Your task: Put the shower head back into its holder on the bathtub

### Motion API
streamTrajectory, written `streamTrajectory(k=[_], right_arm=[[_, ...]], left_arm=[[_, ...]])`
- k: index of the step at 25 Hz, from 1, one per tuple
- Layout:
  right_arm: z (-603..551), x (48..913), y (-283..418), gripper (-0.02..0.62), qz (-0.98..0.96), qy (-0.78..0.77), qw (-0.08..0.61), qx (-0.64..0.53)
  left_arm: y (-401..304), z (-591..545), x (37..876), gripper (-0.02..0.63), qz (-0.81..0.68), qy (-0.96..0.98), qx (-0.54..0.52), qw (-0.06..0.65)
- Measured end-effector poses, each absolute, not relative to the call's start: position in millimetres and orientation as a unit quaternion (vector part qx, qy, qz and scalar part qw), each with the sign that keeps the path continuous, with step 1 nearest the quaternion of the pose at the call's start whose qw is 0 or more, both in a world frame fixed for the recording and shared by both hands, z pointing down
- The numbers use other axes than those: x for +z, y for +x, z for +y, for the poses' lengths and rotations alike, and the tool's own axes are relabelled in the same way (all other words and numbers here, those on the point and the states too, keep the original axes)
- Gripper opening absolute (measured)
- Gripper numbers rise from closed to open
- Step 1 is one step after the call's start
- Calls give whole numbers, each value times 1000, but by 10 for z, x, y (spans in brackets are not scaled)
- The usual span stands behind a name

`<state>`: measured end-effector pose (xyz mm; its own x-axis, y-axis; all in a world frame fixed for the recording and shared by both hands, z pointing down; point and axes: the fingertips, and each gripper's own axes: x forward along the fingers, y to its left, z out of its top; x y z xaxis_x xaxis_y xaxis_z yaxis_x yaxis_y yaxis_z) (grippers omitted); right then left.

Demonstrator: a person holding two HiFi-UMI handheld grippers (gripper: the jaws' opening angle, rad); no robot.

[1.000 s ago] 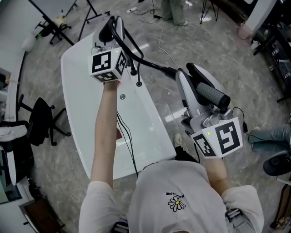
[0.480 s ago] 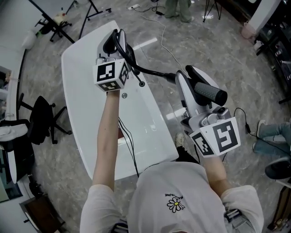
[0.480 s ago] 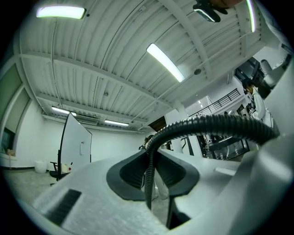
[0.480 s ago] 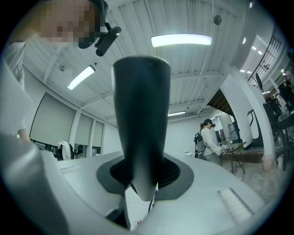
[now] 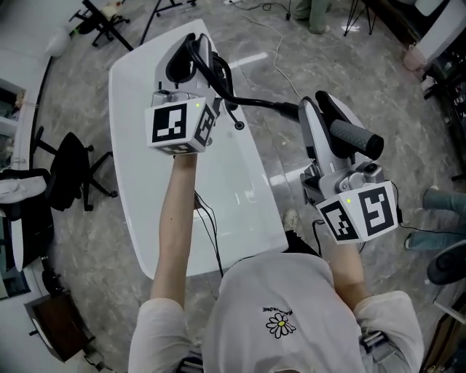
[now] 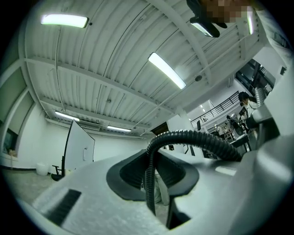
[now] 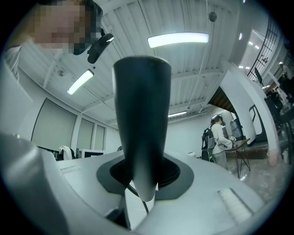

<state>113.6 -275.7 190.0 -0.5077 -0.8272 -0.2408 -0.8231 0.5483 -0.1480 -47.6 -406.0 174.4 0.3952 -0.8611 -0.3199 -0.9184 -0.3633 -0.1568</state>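
Observation:
A white bathtub (image 5: 138, 109) lies under my left arm. My left gripper (image 5: 191, 57) is over its far end, shut on the black ribbed hose (image 5: 256, 103). In the left gripper view the hose (image 6: 193, 137) rises between the jaws of the left gripper (image 6: 154, 183) and arcs right. My right gripper (image 5: 314, 116), to the right of the tub and over the floor, is shut on the shower head's dark handle (image 5: 354, 138). That handle (image 7: 141, 124) stands upright out of the right gripper (image 7: 142, 183). A small dark fitting (image 5: 239, 125) shows by the tub's rim; I cannot make out the holder.
A black office chair (image 5: 69, 182) stands left of the tub, and a thin cable (image 5: 207, 233) runs inside it. Tripod legs (image 5: 109, 14) and a floor cable (image 5: 280, 65) lie beyond. A bystander's legs (image 5: 437, 211) are at the right edge, on grey marbled floor.
Both grippers have shifted slightly right and nearer in the head view, with the hose and handle still gripped. The head camera has moved too, so the tub sits further right in the picture.

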Motion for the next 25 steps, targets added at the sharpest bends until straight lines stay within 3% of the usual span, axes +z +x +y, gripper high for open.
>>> streamTrajectory(k=[5,15,22,25], right_arm=[[-2752,1825,1124,104,869,-473,148,1],[-2769,1863,1319,104,859,-491,146,3],[-2878,1736,1578,104,852,-494,174,-1],[-2862,1728,1506,104,857,-484,176,-6]], left_arm=[[-479,-4030,1912,61,546,-820,54,160],[-424,-4221,2698,61,556,-825,-11,102],[-160,-4015,2197,61,549,-816,21,181],[-199,-3947,2162,61,558,-812,16,171]])
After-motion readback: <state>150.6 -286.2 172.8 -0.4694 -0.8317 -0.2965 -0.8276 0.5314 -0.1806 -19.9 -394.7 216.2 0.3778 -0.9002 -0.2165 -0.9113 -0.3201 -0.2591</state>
